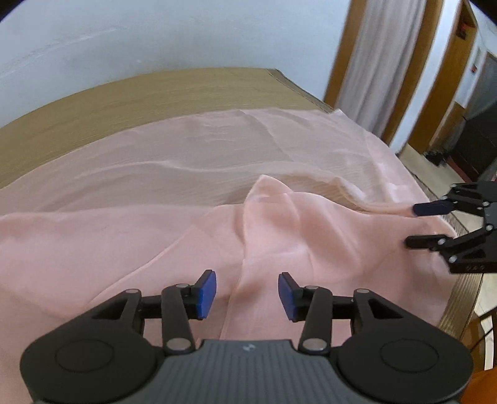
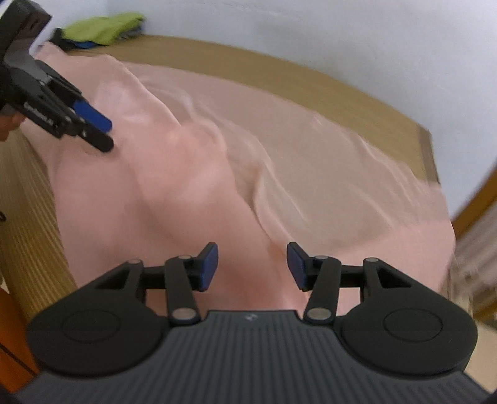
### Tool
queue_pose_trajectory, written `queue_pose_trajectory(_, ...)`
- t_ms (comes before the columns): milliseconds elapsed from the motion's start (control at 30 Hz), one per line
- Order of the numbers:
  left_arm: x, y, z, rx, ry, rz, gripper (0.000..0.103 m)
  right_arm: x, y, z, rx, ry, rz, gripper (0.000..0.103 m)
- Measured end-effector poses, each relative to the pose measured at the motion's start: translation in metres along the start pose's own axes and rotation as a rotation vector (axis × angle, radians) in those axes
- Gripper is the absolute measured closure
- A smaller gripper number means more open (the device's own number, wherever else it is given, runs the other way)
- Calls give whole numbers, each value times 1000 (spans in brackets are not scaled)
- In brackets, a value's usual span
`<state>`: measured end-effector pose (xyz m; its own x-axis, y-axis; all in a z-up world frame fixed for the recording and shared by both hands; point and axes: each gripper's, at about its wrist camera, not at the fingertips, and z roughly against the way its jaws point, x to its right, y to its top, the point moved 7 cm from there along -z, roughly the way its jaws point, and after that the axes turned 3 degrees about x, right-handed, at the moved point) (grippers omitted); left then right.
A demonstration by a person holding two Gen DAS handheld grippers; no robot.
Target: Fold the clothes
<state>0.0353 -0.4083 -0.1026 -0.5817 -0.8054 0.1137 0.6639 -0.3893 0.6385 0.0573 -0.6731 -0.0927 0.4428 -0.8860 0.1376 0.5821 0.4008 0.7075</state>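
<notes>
Jaws: left gripper (image 1: 247,294) wide, empty | right gripper (image 2: 252,266) wide, empty | one pink garment (image 1: 279,223) | one table (image 1: 139,102)

1. A tan table (image 1: 130,102) stands against a pale wall (image 1: 155,37).
2. A white curtain (image 1: 382,62) hangs between wooden frames (image 1: 344,52).
3. A green cloth (image 2: 105,26) lies bunched at the table's far corner, on top of something dark and blue.
4. A dark cabinet (image 1: 478,136) stands on the floor beyond the doorway.
</notes>
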Motion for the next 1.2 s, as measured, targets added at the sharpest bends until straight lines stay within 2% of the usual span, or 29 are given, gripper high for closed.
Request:
queue_pose_trajectory(100,6,-2,-17,-43,-32,-28,56,19,-15,19,-12,-67,-90,52)
queue_pose_trajectory(200,14,-5,-19,-40,-49,-67,56,29,-25,30,-23,-86,-146,52)
queue_pose_trajectory(300,21,-10,-18,-48,-69,-74,57,41,-34,37,-15,-144,-177,52)
queue_pose_trajectory(433,32,-16,-15,-55,-85,-93,57,63,-50,41,-2,-190,-303,52)
queue_pose_trajectory(533,39,-18,-15,-56,-84,-99,57,66,-53,29,-22,-215,-266,52)
queue_pose_trajectory(600,41,-19,-13,-62,-95,-86,58,69,-56,21,-44,-261,-251,52)
queue_pose_trajectory(633,43,-19,-12,-61,-105,-77,61,71,-58,19,-40,-267,-280,53)
queue_pose_trajectory(667,45,-20,-11,-60,-116,-69,70,74,-59,18,-31,-269,-317,59)
queue_pose_trajectory(700,49,-20,-7,-58,-136,-59,74,79,-60,19,-31,-281,-343,69)
queue_pose_trajectory(733,53,-20,-4,-55,-157,-49,78,84,-62,21,-35,-297,-366,89)
queue_pose_trajectory(800,66,-20,5,-35,-211,-47,79,101,-66,26,-45,-407,-390,89)
queue_pose_trajectory(867,80,-22,16,-20,-255,-61,78,120,-70,38,-36,-508,-439,85)
queue_pose_trajectory(900,86,-22,22,-11,-261,-75,78,127,-69,46,-21,-531,-466,85)
queue_pose_trajectory(933,92,-23,28,-2,-267,-90,78,128,-66,54,-3,-520,-478,84)
queue_pose_trajectory(1000,99,-26,36,5,-269,-101,77,115,-53,67,42,-427,-450,81)
queue_pose_trajectory(1033,97,-27,40,10,-260,-97,77,104,-45,72,64,-369,-422,76)
queue_pose_trajectory(1167,87,-30,53,32,-242,-59,78,30,-16,86,138,-54,-283,41)
queue_pose_trajectory(1200,84,-30,55,38,-242,-44,78,12,-16,86,136,-7,-232,40)
